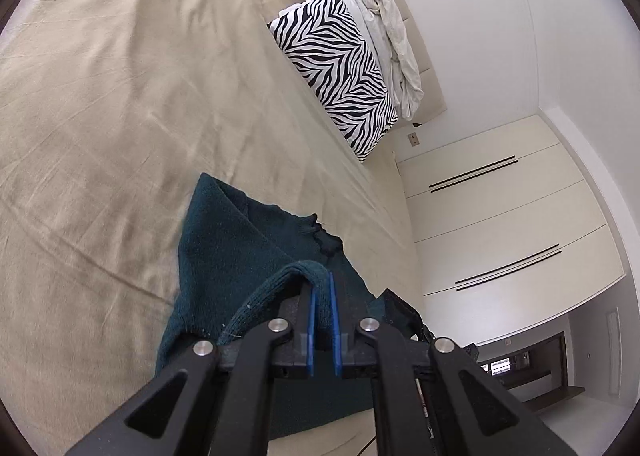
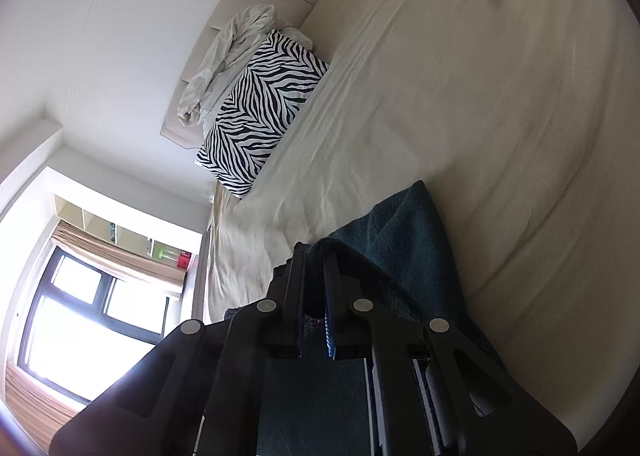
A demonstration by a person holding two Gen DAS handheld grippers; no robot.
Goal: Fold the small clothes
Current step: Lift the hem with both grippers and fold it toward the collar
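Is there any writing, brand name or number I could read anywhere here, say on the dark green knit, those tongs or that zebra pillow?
None can be read.
Dark green knit: no label or tag shows.
Zebra pillow: stripes only, no words.
Left tongs and right tongs: plain black with blue pads, no markings.
Shelf items by the window: too small and blurred to read.

The dark teal knitted garment [image 2: 404, 232] disappears behind the black right gripper [image 2: 316, 256], its lower part cut off by the edge.
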